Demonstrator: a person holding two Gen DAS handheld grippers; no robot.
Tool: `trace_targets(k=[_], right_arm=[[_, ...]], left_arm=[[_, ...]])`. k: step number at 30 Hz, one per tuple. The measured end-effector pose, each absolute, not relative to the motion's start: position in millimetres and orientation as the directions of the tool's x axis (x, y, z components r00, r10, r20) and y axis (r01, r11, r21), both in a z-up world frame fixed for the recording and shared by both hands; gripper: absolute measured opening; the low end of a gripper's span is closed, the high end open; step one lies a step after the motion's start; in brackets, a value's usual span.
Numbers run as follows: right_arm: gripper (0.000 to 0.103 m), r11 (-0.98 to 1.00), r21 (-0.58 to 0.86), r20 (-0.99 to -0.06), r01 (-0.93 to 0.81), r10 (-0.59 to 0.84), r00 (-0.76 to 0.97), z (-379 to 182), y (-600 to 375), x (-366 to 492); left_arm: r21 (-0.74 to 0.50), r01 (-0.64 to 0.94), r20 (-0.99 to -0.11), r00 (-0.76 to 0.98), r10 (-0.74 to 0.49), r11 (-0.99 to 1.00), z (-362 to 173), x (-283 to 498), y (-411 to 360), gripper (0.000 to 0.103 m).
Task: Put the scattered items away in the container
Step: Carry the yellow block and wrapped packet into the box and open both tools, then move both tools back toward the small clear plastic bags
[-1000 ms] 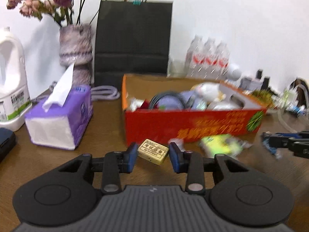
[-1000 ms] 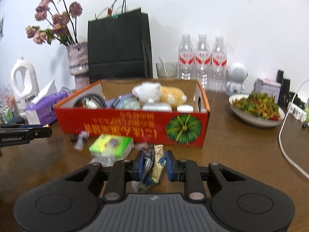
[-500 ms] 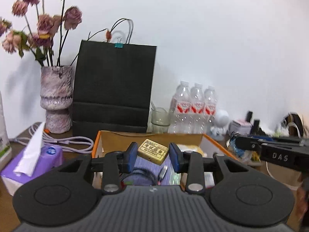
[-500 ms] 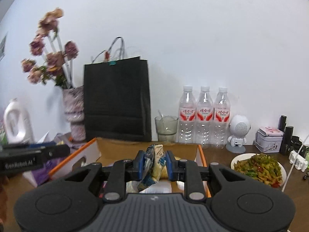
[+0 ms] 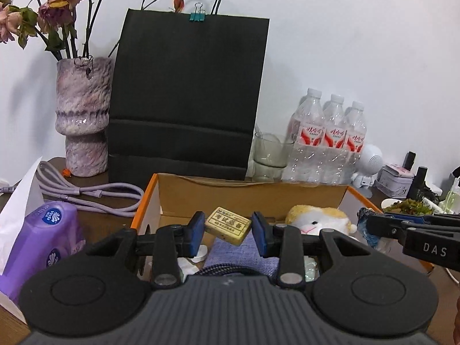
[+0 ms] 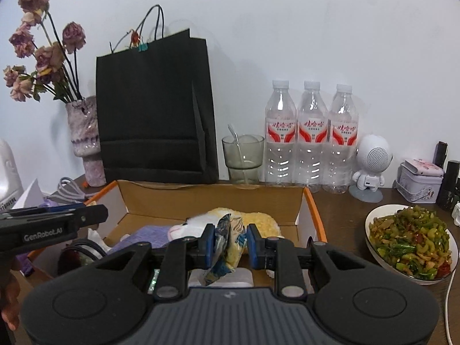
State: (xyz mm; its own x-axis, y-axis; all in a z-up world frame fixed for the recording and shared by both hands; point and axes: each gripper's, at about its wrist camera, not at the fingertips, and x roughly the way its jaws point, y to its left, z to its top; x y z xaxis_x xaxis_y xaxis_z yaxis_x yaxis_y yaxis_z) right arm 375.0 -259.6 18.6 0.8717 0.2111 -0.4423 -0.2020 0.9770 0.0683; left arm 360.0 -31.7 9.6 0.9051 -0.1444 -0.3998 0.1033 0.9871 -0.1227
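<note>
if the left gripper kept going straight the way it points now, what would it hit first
Probably the box's contents: the left gripper, shut on the eraser, points slightly down over the box, toward the purple cloth. Depth is unclear; it might reach the far wall instead.

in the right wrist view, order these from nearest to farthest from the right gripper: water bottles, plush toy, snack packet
1. Snack packet: clamped in the right gripper.
2. Plush toy: just beyond, inside the box.
3. Water bottles: behind the box, by the wall.
</note>
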Motion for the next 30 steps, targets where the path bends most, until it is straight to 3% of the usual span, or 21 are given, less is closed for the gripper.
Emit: trace_targets(k=[2, 3, 4, 5, 7, 8, 11, 30], right_arm=[[0.025, 0.977, 0.067, -0.456, -0.202, 0.210, 0.865, 15, -260, 379], [0.032, 0.977, 0.067, -0.465, -0.201, 0.209, 0.860, 14, -260, 380], [0.047, 0.978, 0.067, -0.473, -0.197, 0.205, 0.857, 13, -259, 381], [0.058, 0.978, 0.069, -0.477, -0.197, 0.206, 0.854, 13, -259, 381], [0.097, 0.978, 0.077, -0.465, -0.194, 0.208, 0.861, 14, -259, 380], [0.099, 0.978, 0.074, -0.464, -0.196, 0.208, 0.861, 16, -259, 379], [0.103, 0.977, 0.070, -0.461, -0.201, 0.210, 0.862, 19, -257, 377], [0.103, 0.981, 0.044, -0.460, -0.188, 0.187, 0.868, 23, -256, 373]], left_arm=[[-0.121, 0.096, -0.407, 0.903, -0.138, 0.988, 9, 361, -32, 0.043], [-0.119, 0.091, -0.414, 0.901, -0.133, 0.989, 8, 362, -33, 0.066], [-0.115, 0.088, -0.421, 0.898, -0.129, 0.989, 7, 363, -33, 0.078], [-0.113, 0.083, -0.424, 0.897, -0.124, 0.990, 7, 363, -34, 0.098], [-0.112, 0.066, -0.428, 0.897, -0.109, 0.991, 9, 362, -35, 0.103], [-0.113, 0.070, -0.431, 0.896, -0.112, 0.991, 10, 362, -36, 0.103], [-0.101, 0.063, -0.431, 0.897, -0.100, 0.993, 12, 359, -37, 0.103], [-0.088, 0.061, -0.429, 0.898, -0.093, 0.994, 18, 353, -41, 0.103]])
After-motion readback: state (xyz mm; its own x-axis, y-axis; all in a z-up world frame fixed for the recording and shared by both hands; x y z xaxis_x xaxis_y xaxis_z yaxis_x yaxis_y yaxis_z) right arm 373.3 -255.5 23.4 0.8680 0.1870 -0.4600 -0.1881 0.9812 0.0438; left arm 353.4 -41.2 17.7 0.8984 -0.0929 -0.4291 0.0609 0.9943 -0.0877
